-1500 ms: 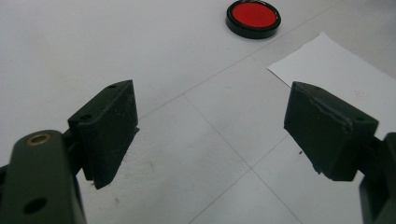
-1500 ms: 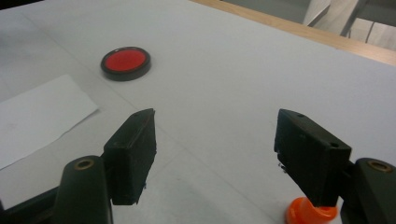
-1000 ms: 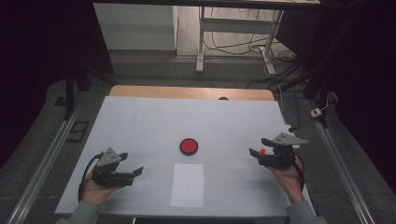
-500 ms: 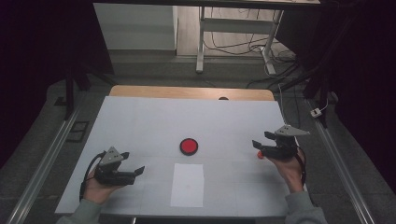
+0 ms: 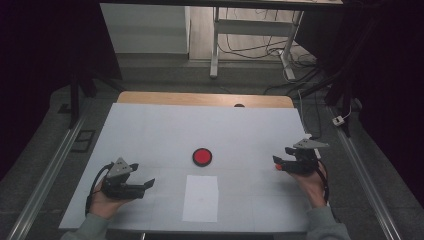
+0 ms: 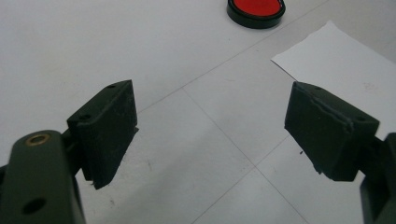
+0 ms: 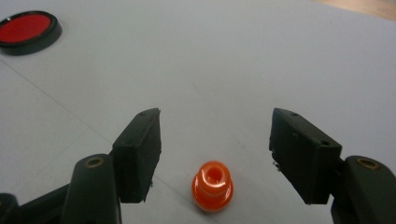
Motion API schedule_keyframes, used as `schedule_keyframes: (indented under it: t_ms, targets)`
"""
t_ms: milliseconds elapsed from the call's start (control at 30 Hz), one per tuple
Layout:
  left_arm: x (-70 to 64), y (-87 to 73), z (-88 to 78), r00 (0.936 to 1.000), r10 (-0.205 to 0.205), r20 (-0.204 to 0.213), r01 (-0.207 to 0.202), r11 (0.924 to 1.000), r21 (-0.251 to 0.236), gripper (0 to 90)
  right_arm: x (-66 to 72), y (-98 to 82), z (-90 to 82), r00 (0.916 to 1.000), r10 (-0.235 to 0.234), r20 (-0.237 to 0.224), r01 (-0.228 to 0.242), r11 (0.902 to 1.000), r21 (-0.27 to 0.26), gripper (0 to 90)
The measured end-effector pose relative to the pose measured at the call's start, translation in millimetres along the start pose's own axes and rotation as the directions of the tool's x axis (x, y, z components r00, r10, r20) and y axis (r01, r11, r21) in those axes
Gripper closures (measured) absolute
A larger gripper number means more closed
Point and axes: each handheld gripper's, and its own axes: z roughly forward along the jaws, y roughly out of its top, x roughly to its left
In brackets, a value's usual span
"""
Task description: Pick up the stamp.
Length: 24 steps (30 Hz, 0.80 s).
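Small orange plastic stamp-like knob (image 7: 212, 185) between your right gripper's (image 7: 215, 156) spread jaws, not yet pinched.

On the white table (image 5: 150, 135), your left gripper (image 6: 229, 135) hangs spread and empty near the white paper sheet (image 5: 200, 198), with the round red pad in its black rim (image 5: 202, 156) beyond. Your right jaws have just been closing, the knob standing upright on the table between them, untouched. It should be light, stiff and a little slick; take it across the narrow waist below the wider top, squarely, or it may tip. Glossy orange, ringed body, a hollow in the top, probably a stamp.
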Motion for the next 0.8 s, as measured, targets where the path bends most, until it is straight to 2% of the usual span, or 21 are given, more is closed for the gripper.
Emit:
schedule_keyframes:
  t_ms: [133, 200, 333, 667, 800]
  targets:
    - [-0.1, -0.2, 0.5, 1.0000, 0.001, 0.001, -0.001, 1.0000, 0.002, 17.6, -0.1, -6.1, 1.1, 1.0000, 0.006, 0.001, -0.006, 0.9999, 0.016, 36.4]
    - [0.0, -0.2, 0.8, 1.0000, 0.001, 0.001, -0.001, 1.0000, 0.004, 17.6, 1.0, -9.3, 0.8, 0.9999, 0.011, -0.002, -0.011, 0.9999, 0.007, 38.3]
    - [-0.9, 0.1, 2.0, 1.0000, 0.003, 0.004, -0.004, 1.0000, 0.009, 17.5, 2.6, -15.2, 0.8, 1.0000, 0.001, 0.008, -0.001, 0.9999, 0.017, 42.0]
    - [0.1, 0.1, 2.2, 1.0000, -0.001, 0.006, 0.001, 0.9999, 0.011, 17.3, 2.8, -19.5, 3.8, 0.9996, -0.002, 0.027, 0.002, 0.9996, 0.030, 51.6]
    - [0.0, 0.2, 2.0, 1.0000, -0.001, 0.006, 0.000, 1.0000, 0.010, 17.3, 0.8, -22.5, 5.3, 0.9998, 0.016, 0.012, -0.017, 0.9990, 0.041, 55.5]
